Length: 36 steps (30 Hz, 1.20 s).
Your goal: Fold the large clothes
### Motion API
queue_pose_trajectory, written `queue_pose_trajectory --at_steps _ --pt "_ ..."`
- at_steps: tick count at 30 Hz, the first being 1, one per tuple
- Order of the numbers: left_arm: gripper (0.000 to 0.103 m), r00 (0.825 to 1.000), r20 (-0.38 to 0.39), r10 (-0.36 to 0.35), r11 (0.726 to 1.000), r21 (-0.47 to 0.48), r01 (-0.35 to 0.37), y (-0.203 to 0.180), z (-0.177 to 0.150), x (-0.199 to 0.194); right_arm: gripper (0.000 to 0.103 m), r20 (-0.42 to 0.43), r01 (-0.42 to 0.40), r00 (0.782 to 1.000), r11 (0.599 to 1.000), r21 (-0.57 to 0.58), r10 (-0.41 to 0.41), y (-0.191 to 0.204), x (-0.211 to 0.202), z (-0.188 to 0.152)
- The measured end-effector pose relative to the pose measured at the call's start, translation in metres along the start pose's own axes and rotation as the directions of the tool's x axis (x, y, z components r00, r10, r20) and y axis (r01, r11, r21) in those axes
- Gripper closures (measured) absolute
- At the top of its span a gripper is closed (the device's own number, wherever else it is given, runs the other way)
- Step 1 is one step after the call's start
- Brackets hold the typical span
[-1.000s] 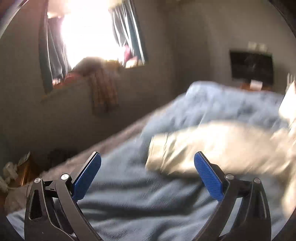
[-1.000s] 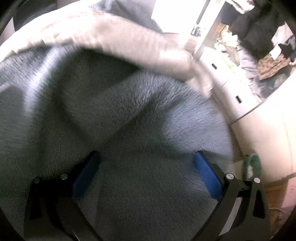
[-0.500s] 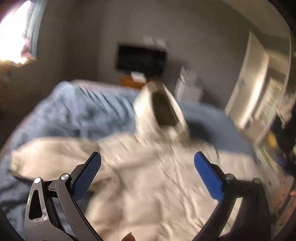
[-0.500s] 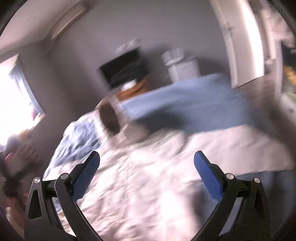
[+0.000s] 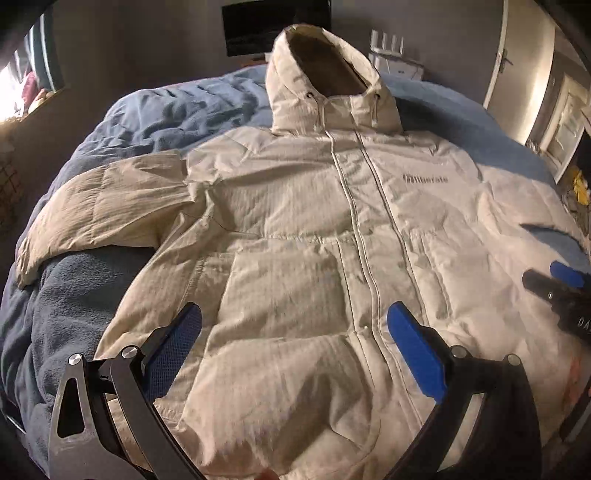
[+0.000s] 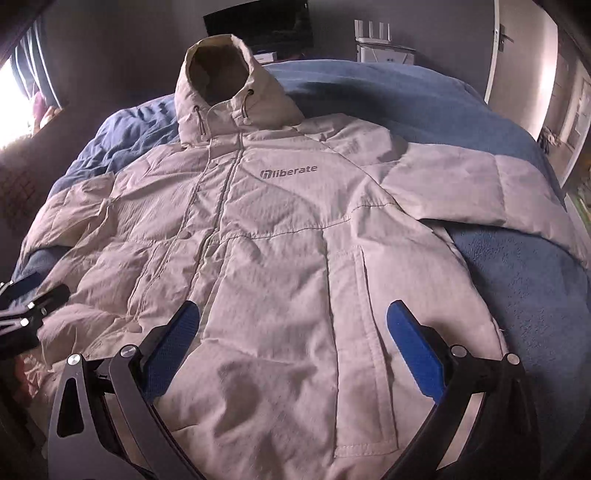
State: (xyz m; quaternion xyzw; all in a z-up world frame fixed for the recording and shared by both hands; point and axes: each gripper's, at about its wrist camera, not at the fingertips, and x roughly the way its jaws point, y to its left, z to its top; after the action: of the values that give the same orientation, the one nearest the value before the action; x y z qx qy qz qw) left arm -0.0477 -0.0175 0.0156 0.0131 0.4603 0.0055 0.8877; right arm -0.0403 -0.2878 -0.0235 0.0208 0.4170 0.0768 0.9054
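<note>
A cream hooded puffer jacket (image 5: 295,221) lies spread face up on a blue blanket, zipped, hood toward the far wall, both sleeves stretched out sideways. It also shows in the right wrist view (image 6: 280,236), with a "liberate" logo on the chest. My left gripper (image 5: 293,332) is open and empty above the jacket's lower left half near the hem. My right gripper (image 6: 293,332) is open and empty above the lower right half. The right gripper's tip shows in the left wrist view (image 5: 554,284); the left gripper shows in the right wrist view (image 6: 26,306).
The blue blanket (image 5: 155,114) covers the whole bed. A dark TV (image 5: 275,26) hangs on the far wall beside a white router unit (image 6: 384,48). A bright window (image 5: 14,92) is at left, a white door (image 5: 517,59) at right.
Both cameras have swung from the bed's edges and the room toward the jacket, which now fills both views and lies flat and still. Both grippers stay open.
</note>
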Motion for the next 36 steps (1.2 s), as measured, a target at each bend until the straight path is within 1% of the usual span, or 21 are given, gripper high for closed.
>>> queue_pose_trajectory --at_steps 2,5,10,13,18,36 --pt "0.006 1.000 -0.010 0.002 1.000 0.020 -0.001 -0.009 -0.002 0.000 0.006 -0.012 0.009 1.000 1.000 -0.011 -0.009 0.001 0.002 -0.002" --pt "0.006 1.000 -0.009 -0.024 0.999 0.037 0.024 -0.013 -0.002 0.002 0.006 -0.010 0.013 1.000 0.999 -0.049 -0.013 0.012 0.004 -0.006" --pt "0.006 0.999 0.005 -0.036 0.999 0.029 0.036 -0.010 0.000 0.002 0.006 -0.012 0.015 1.000 0.995 -0.098 -0.016 0.022 0.007 -0.004" --pt "0.006 0.999 0.012 -0.032 0.999 0.023 0.032 -0.009 0.001 0.002 0.006 -0.033 0.010 0.999 0.995 -0.099 -0.013 0.022 0.012 -0.005" --pt "0.006 0.999 0.001 -0.035 0.999 0.022 0.035 -0.010 0.001 0.004 0.006 -0.047 -0.003 0.999 0.997 -0.079 -0.001 0.017 0.015 -0.005" --pt "0.006 1.000 0.010 -0.030 0.999 0.029 0.029 -0.010 0.001 0.001 0.006 -0.048 -0.004 0.999 0.996 -0.089 0.000 0.017 0.016 -0.006"
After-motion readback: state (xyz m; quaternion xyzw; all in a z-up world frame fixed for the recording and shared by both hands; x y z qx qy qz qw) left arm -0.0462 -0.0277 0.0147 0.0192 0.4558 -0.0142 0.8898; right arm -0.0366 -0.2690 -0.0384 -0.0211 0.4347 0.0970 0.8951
